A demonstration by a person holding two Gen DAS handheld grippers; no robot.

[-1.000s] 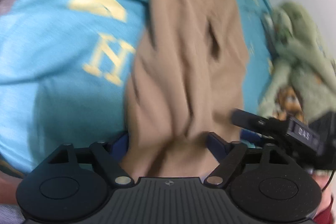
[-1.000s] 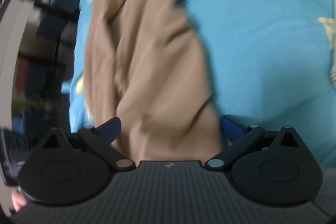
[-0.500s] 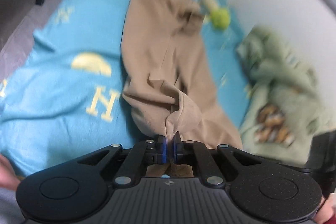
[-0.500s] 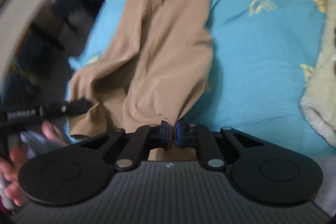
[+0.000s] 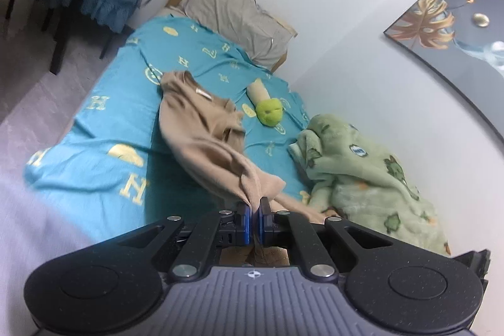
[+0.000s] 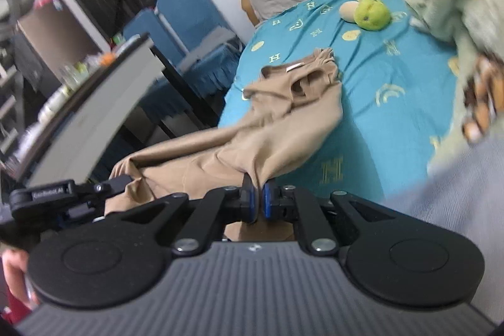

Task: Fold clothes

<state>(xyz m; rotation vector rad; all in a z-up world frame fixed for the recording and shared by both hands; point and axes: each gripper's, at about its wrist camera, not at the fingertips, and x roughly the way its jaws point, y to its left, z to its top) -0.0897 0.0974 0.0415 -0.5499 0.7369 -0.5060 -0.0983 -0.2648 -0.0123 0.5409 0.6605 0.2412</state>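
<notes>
Tan garment (image 5: 201,131), one only, lies stretched down the blue patterned sheet (image 5: 94,172), its near hem lifted off the bed. Two grippers: left gripper (image 5: 255,221) pressed together on one bunched corner, right gripper (image 6: 257,203) pinching another. One grey pillow (image 5: 233,14), one green plush toy (image 5: 267,112), one green blanket (image 5: 362,178). Blanket blurred in the right view. Only the left view shows the framed picture (image 5: 447,24); only the right shows the blue chairs (image 6: 182,18) and a hand (image 6: 15,276), cut off at the frame edge.
</notes>
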